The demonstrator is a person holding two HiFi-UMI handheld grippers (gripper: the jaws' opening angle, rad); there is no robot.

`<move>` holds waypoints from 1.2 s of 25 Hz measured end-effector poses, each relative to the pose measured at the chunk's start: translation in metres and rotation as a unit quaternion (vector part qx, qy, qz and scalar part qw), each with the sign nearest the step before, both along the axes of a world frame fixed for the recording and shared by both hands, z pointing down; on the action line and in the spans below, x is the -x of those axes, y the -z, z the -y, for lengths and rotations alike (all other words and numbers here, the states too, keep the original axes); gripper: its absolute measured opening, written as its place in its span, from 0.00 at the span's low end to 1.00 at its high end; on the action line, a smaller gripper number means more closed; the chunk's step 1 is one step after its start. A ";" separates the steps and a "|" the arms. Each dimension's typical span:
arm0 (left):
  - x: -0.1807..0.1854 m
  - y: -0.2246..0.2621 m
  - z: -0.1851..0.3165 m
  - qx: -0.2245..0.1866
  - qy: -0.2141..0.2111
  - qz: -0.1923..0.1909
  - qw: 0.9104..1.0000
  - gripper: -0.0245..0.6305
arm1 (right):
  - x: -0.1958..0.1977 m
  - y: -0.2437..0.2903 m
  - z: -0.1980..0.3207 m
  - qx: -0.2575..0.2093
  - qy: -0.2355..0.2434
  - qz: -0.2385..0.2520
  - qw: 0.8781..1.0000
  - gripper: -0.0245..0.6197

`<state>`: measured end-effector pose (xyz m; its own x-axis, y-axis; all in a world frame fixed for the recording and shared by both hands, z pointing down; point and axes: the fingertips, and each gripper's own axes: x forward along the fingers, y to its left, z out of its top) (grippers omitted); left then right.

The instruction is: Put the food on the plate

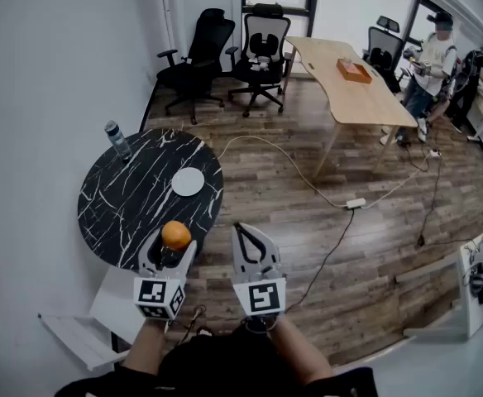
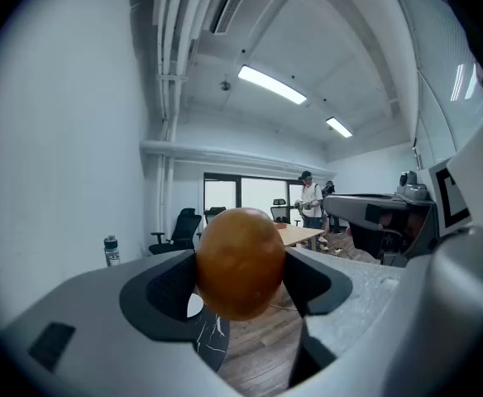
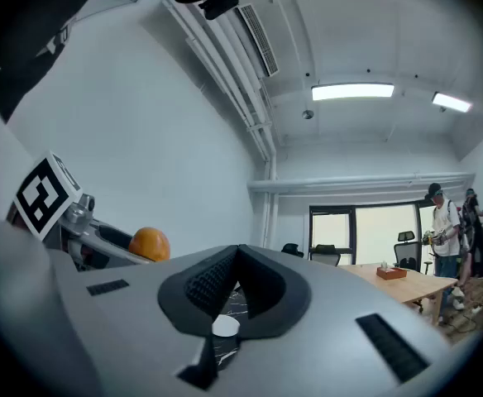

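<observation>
Clamping round, smooth-skinned orange, deep amber, in left tool.

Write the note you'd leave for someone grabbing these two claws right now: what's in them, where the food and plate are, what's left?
Left claw: shut on the orange fruit, held in the air at the near edge of the black marble table.
Right claw: shut, empty, beside the left one.
White plate: empty, near the middle of the table.
Done: fruit picked up.
Left: carry it forward to the plate, set it down, open the claw.
</observation>
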<state>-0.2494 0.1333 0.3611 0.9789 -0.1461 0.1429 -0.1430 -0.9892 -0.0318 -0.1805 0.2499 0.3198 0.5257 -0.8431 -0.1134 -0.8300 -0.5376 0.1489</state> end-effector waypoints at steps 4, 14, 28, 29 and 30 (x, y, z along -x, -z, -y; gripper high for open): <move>-0.020 0.000 -0.002 -0.002 0.001 0.004 1.000 0.54 | -0.017 0.001 0.003 -0.006 0.010 0.000 1.000 0.03; -0.086 -0.008 -0.032 -0.006 0.025 0.019 0.999 0.54 | -0.074 -0.022 -0.032 0.011 0.048 0.018 0.999 0.03; -0.150 -0.033 -0.027 0.001 0.025 0.049 0.998 0.54 | -0.145 -0.053 -0.032 0.017 0.047 0.049 0.998 0.03; -0.155 -0.034 -0.022 0.004 0.026 0.049 0.998 0.54 | -0.148 -0.053 -0.029 0.021 0.048 0.048 0.997 0.03; -0.160 -0.035 -0.018 0.007 0.026 0.048 0.998 0.54 | -0.152 -0.055 -0.025 0.024 0.049 0.047 0.997 0.03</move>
<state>-0.0897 0.1512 0.3965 0.9517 -0.1932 0.2387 -0.1907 -0.9811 -0.0338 -0.0282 0.2747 0.3745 0.4466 -0.8944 -0.0254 -0.8899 -0.4470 0.0910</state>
